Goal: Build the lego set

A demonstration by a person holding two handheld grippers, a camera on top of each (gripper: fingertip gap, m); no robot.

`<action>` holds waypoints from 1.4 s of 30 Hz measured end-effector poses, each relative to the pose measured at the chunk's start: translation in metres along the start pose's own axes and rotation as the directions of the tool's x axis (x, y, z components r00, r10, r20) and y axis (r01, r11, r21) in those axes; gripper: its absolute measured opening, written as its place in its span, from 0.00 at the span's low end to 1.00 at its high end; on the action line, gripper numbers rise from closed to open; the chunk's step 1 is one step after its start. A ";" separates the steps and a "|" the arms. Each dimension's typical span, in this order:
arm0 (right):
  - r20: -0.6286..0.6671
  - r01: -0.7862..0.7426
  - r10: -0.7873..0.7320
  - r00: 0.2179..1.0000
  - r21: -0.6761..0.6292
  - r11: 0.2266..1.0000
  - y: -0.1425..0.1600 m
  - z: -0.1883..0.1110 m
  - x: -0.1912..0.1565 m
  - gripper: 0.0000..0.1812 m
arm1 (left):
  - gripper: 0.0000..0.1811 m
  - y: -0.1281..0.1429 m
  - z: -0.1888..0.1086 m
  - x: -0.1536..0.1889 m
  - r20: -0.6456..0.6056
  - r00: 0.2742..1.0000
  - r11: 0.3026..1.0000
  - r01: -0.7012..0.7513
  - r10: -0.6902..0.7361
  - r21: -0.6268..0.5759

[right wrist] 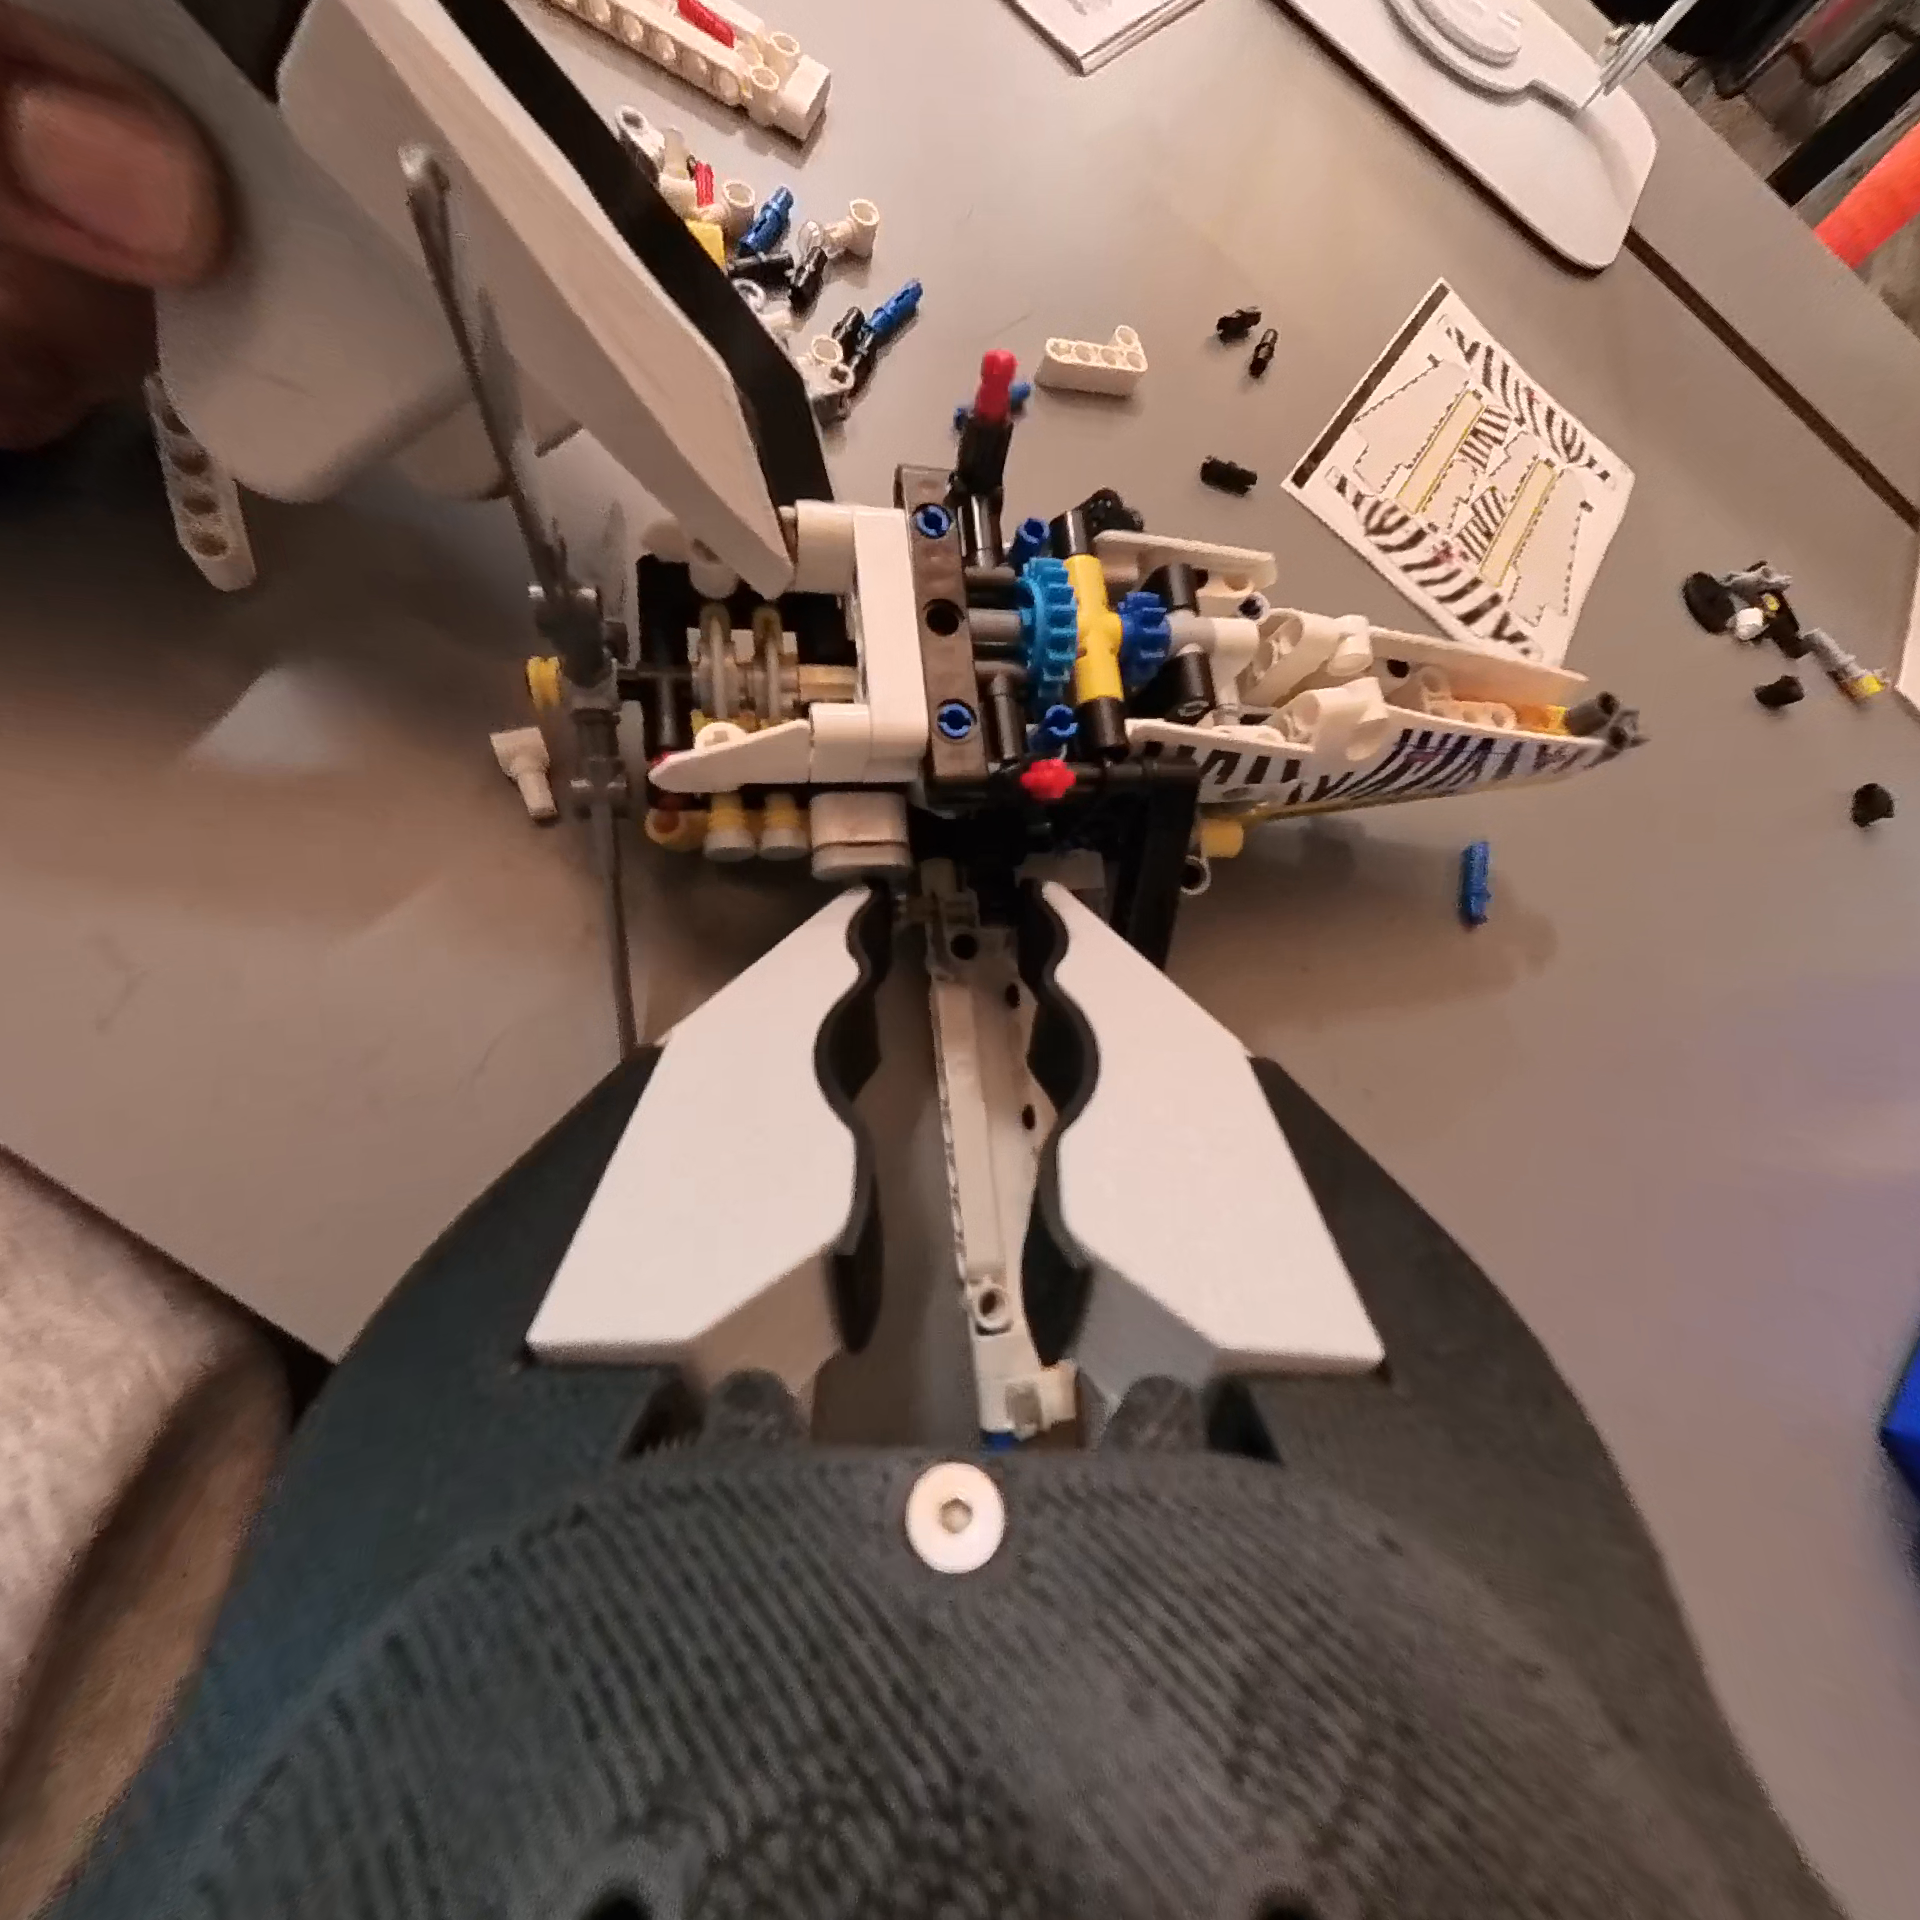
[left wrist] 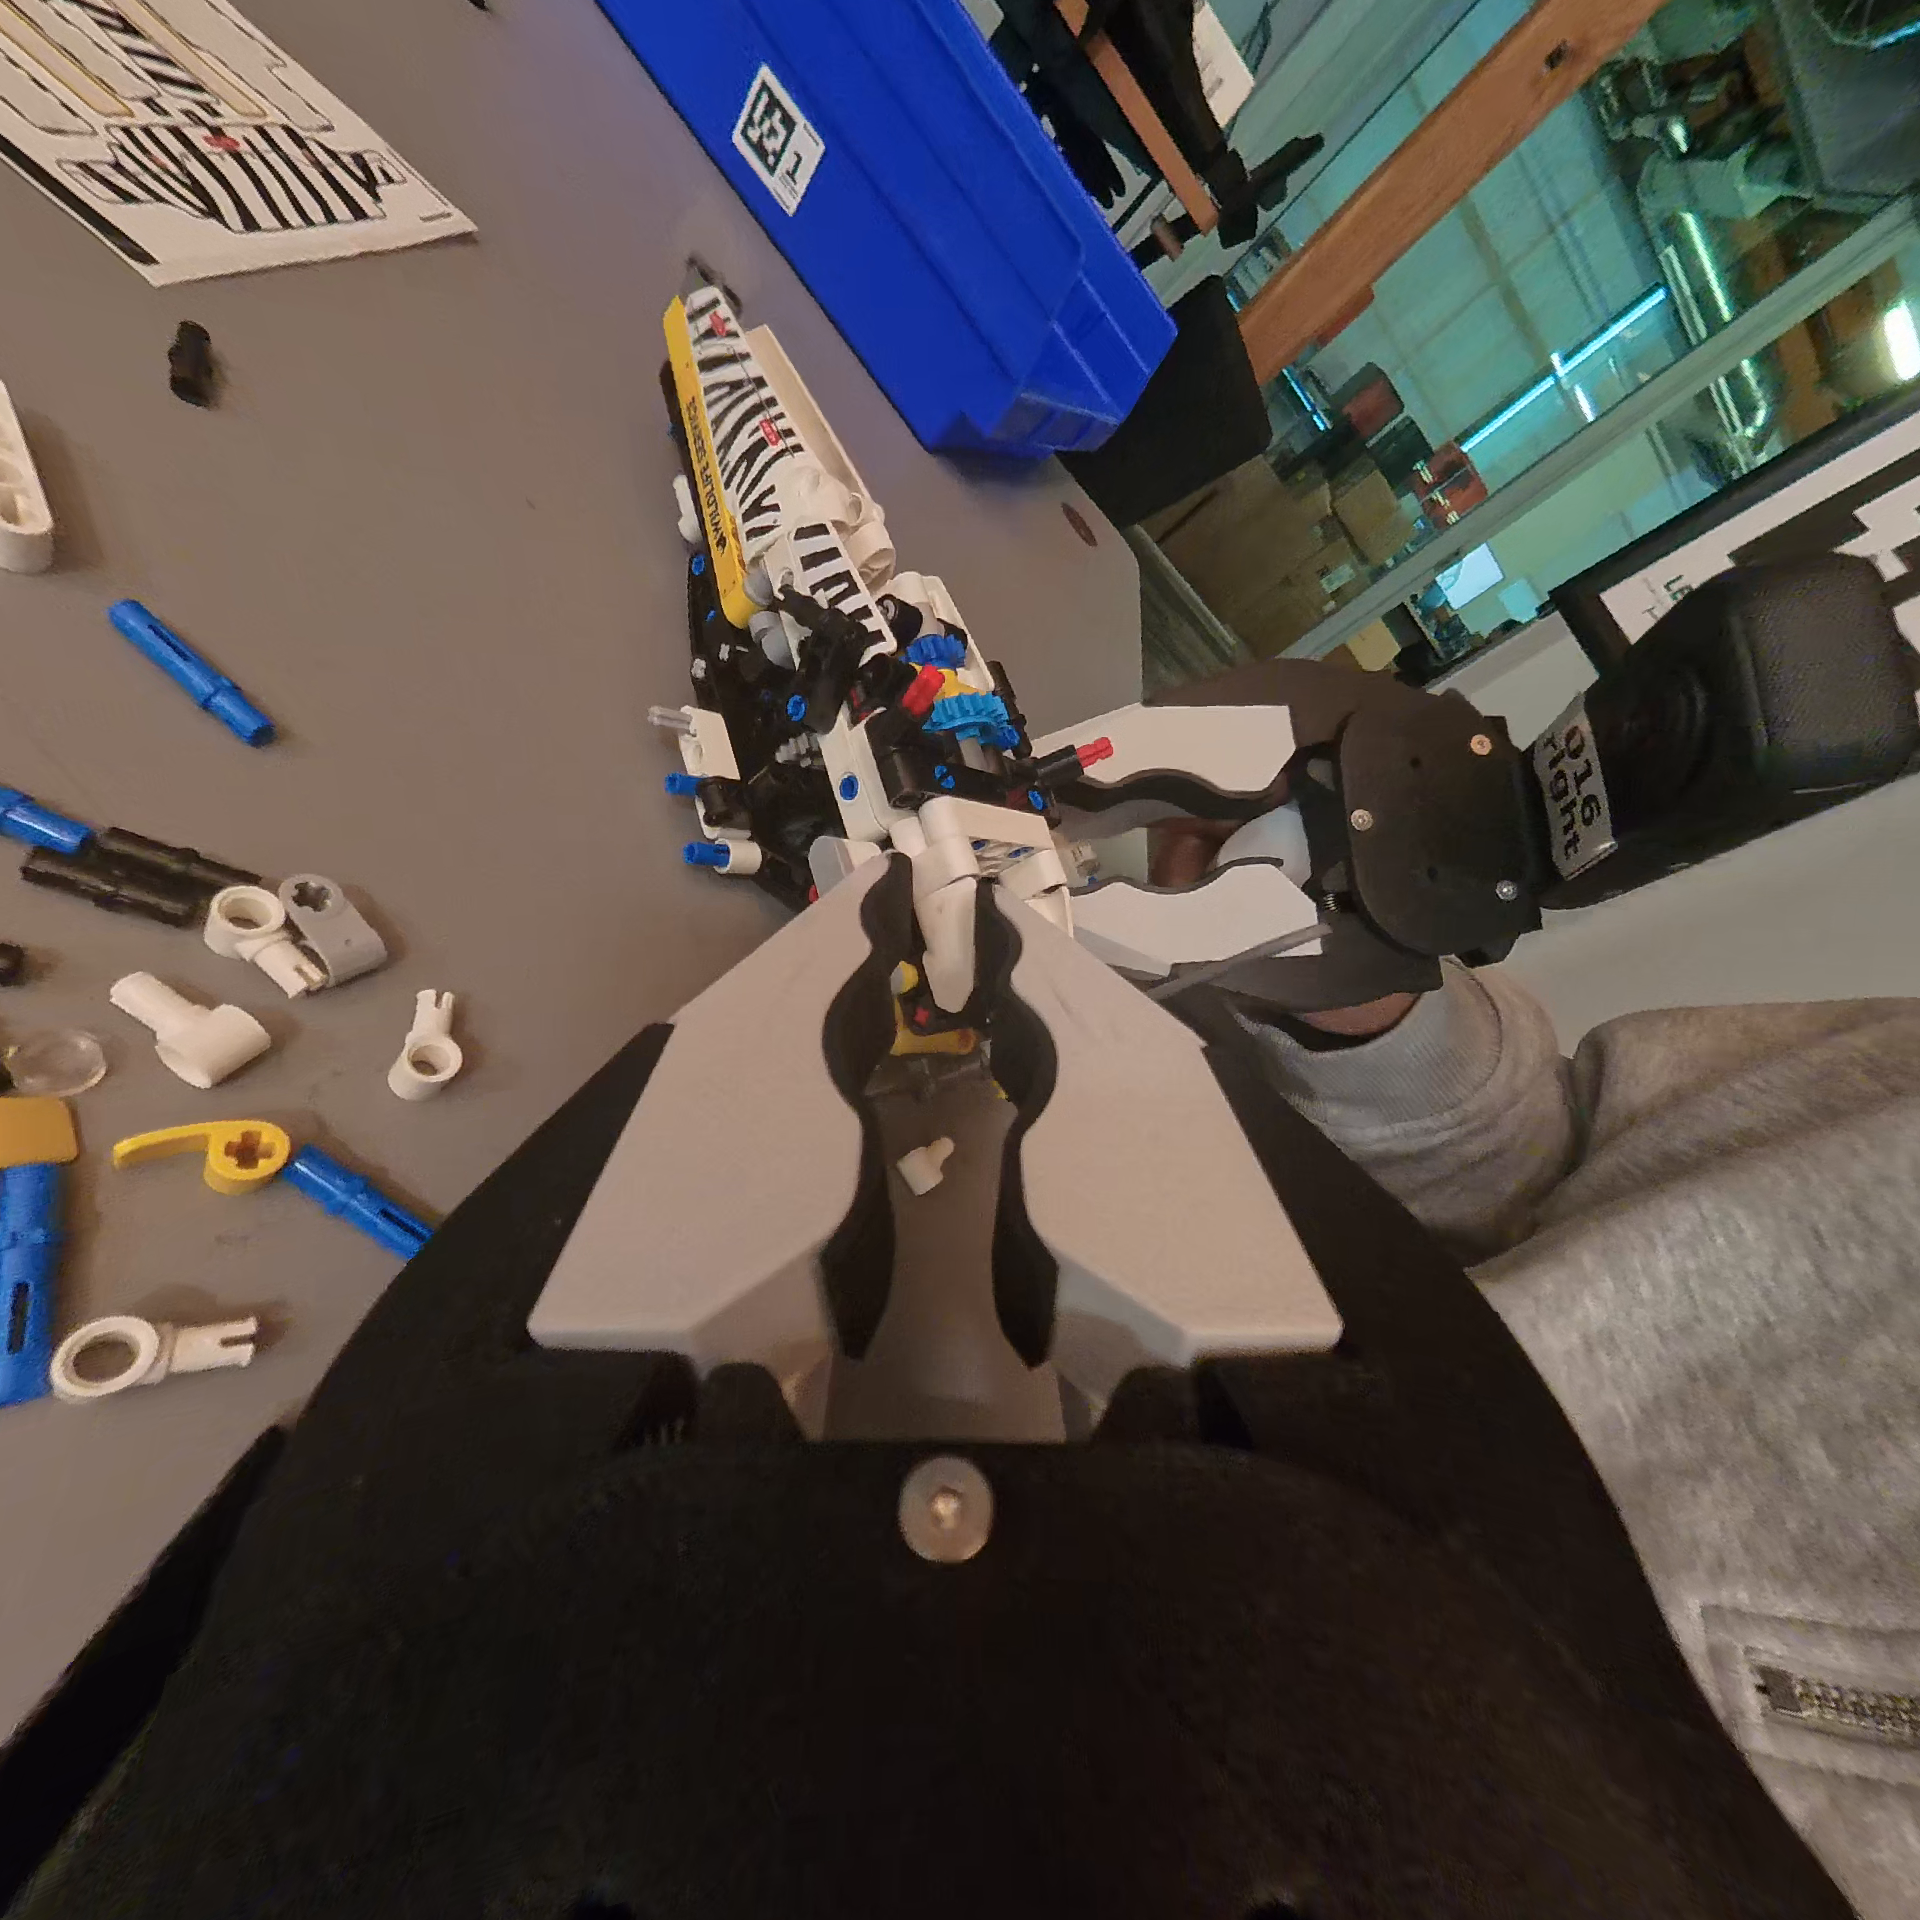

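The lego model (left wrist: 821, 665) is a white and black frame with blue gears, yellow parts and a zebra-striped panel. It lies on the grey table (left wrist: 436, 499). My left gripper (left wrist: 940, 899) is shut on a white piece at the model's near end. My right gripper (left wrist: 1065, 831) comes in from the right and clamps the model's side. In the right wrist view the model (right wrist: 1039, 665) lies crosswise. My right gripper (right wrist: 956, 899) is shut on a white and grey beam (right wrist: 987, 1122) that sticks out of the model. A left gripper finger (right wrist: 644, 312) reaches the model's white corner from the upper left.
Loose blue pins (left wrist: 192, 670), white connectors (left wrist: 426, 1049) and a yellow part (left wrist: 223, 1148) lie to the left. A sticker sheet (left wrist: 208, 135) and a blue bin (left wrist: 914, 208) lie beyond. A small white pin (right wrist: 525, 774) lies beside the model. A person's grey sleeve (left wrist: 1455, 1091) is at the table edge. The tips of one gripper are about 6 cm away from the tips of the other.
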State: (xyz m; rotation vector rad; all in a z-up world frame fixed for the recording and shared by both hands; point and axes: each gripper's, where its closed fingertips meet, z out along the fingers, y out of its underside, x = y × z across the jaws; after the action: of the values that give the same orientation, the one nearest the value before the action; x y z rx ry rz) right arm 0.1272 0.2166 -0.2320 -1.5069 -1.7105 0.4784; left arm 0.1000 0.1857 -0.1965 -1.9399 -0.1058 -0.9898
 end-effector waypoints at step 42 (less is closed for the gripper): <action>0.435 -0.301 0.241 0.868 0.073 0.951 -0.009 -0.009 -0.002 0.28 | 0.05 -0.009 -0.004 -0.005 -0.020 0.999 0.998 0.038 -0.037 0.052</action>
State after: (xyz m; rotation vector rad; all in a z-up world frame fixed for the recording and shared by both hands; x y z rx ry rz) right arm 0.1282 0.2109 -0.2208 -1.6322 -1.7394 1.1225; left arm 0.0911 0.1893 -0.1928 -1.8861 -0.1559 -1.0202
